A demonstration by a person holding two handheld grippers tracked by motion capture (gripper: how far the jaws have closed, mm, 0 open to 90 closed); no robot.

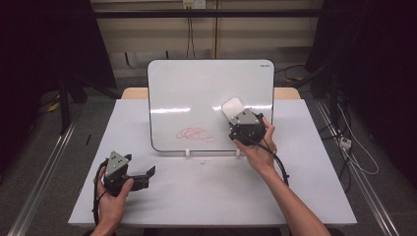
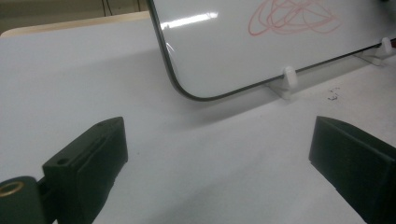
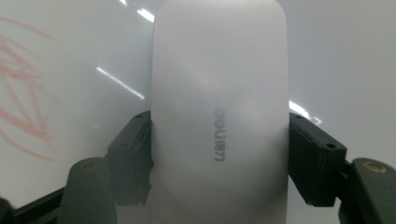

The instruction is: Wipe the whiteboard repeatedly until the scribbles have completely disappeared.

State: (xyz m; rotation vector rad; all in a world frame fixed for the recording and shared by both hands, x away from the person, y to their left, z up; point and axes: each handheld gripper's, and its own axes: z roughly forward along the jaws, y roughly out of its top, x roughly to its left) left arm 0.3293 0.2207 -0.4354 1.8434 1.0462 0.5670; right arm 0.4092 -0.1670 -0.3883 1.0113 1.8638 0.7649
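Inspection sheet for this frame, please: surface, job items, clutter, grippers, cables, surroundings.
Surface: white table, mostly bare.
Job's things: whiteboard propped on two small white feet, red scribble low on it; white eraser held in front of the board, up and right of the scribble.
Clutter: a few tiny dark specks near the board's foot.
Grippers: right gripper shut on the eraser, fingers pressing its sides; left gripper open, low over the table, nothing between its fingers.
Cables: black cable trails from the right gripper along the forearm.
Surroundings: dark curtains both sides, loose cables on the floor at right.
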